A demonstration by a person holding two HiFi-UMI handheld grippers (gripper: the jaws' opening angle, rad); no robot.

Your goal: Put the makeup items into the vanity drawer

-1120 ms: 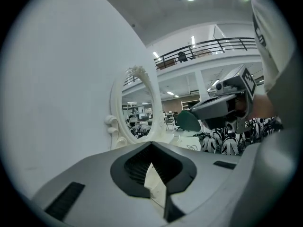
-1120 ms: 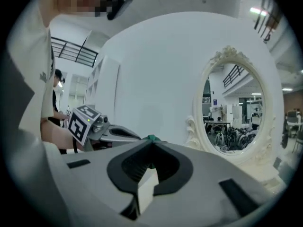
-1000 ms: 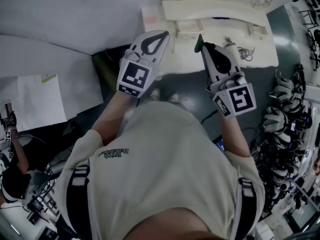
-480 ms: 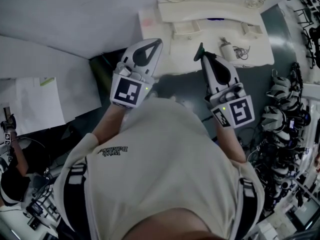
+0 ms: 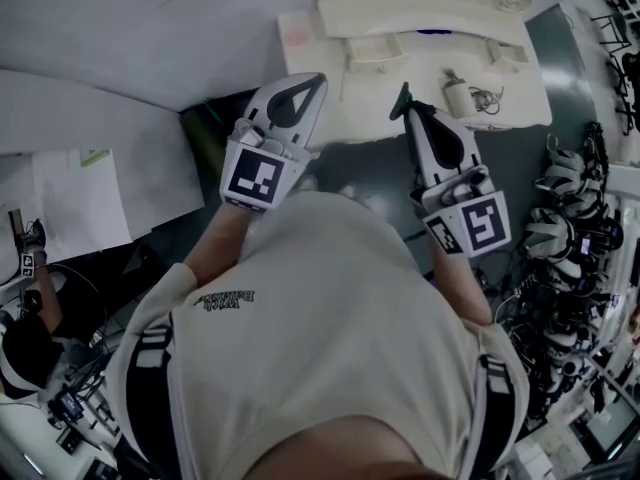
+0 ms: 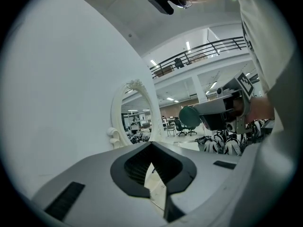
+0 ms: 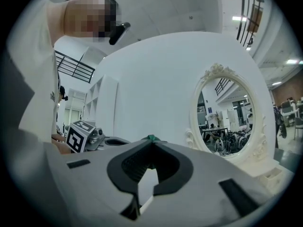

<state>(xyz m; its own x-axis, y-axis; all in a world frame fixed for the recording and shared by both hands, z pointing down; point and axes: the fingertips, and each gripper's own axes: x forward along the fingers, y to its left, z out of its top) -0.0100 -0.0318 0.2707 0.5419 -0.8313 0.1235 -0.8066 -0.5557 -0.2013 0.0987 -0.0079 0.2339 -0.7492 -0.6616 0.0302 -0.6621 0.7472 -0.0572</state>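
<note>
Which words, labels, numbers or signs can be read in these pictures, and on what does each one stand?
None can be quoted with certainty.
Shirt print: two short words, upside down in the head view, too blurred to read.
Paper sheets: print too small to read.
Pinkish patch: blurred, no letters to make out.
Marker cubes: black-and-white square patterns only, no letters or numbers.

Showing white paper sheets (image 5: pixel 70 203) lying flat at the left edge of the head view, below a grey-white wall panel (image 5: pixel 130 28) filling the upper left. Catching black-and-white helmet-like gear (image 5: pixel 565 233) piling up along the right edge among tangled cables (image 5: pixel 545 318). Taking in an oval, ornate-framed mirror (image 7: pixel 226 115) standing at the right of the right gripper view. Showing a dark balcony railing (image 6: pixel 203 56) running across the upper middle of the left gripper view.
</note>
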